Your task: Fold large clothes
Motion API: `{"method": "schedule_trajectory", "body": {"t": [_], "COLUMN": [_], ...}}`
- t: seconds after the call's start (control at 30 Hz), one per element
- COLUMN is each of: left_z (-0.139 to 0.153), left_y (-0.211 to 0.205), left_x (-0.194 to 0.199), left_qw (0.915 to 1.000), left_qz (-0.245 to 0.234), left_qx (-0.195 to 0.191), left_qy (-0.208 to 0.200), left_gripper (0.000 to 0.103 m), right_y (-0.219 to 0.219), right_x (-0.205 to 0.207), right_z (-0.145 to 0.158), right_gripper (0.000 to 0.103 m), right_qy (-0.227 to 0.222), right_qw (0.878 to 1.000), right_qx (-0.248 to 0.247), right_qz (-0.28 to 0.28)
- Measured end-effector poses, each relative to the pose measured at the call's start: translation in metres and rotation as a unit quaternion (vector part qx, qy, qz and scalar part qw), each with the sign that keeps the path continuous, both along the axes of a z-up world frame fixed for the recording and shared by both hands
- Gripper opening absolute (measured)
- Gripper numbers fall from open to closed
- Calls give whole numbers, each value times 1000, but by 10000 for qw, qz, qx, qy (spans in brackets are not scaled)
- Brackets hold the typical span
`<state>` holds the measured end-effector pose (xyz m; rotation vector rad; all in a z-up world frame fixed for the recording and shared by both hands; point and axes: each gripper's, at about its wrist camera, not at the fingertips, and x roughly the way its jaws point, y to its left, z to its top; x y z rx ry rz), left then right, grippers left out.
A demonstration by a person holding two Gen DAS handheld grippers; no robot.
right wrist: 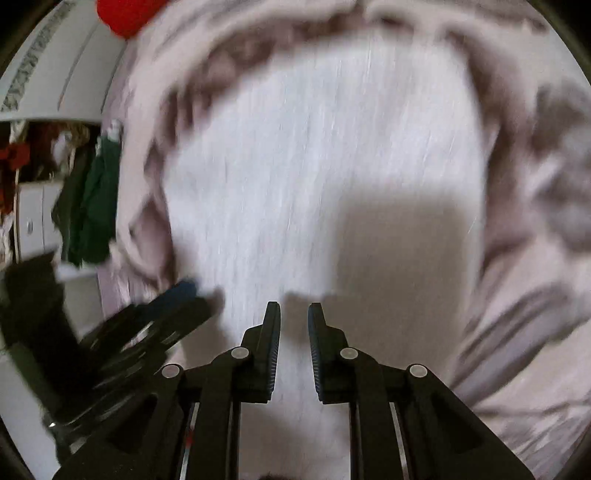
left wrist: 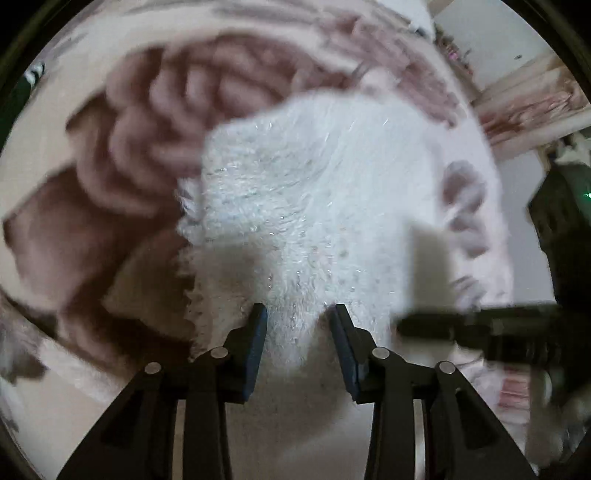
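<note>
The left gripper [left wrist: 297, 314] hangs over a white fuzzy garment [left wrist: 295, 192] with its jaws spread wide; fabric shows between the fingertips, but the pads do not press on it and nothing is held. The garment is a thick, fluffy knit with small glinting threads, and it lies on a pale bedspread [left wrist: 44, 155] printed with large brown-pink curved shapes. In the left wrist view the garment fills the middle, its near-left edge ragged with fluff, and a grey shadow falls across its lower part. At the right of that view the right gripper [left wrist: 436, 326] comes in as a dark blurred bar, low over the garment. In the right wrist view the right gripper [right wrist: 294, 308] has its jaws parted by a narrow gap, with the garment [right wrist: 314, 147] seen through it; the fingers grip nothing. The cloth here is streaked by motion blur, and a broad shadow covers its lower right. The left gripper [right wrist: 177, 295] shows at lower left of this view, dark with a blue fingertip, close beside the garment's left edge. The bedspread [right wrist: 535, 295] surrounds the garment on the top and both sides. Beyond the bed's left edge hangs some dark green cloth [right wrist: 96, 206] near white furniture [right wrist: 33, 221], and a red thing [right wrist: 125, 14] sits at the top edge.
</note>
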<state>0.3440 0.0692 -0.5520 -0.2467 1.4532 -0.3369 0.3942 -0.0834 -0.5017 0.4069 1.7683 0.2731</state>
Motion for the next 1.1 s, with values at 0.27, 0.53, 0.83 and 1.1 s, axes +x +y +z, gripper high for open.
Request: {"method": "schedule_trajectory", "body": {"t": [0.27,0.53,0.83,1.1], "left_z": [-19,59,5,43], "left_y": [-2,50,64,46], "left_x": [7,-65,-213,-230], "left_qw": [9998,9919,9886,9925], "left_qz": [3,841,1085,1050], "left_qx": [-154,-912,-196,-610], "left_qy": [-104,-271,1025,167], "left_gripper": [35,69,59,13], "right_y": [26,-73,-99,-103], "right_x": [13,-64,-252,-268], "right_z": [-38,46,-50,-7], "right_gripper": [13,64,63,11], "right_qy": [107,-325,1142,171], "right_qw": [9988,9933,9695,9747], "right_qx": [-378,572,885,439], "right_qz": [-275,-954,-1982,-2183]}}
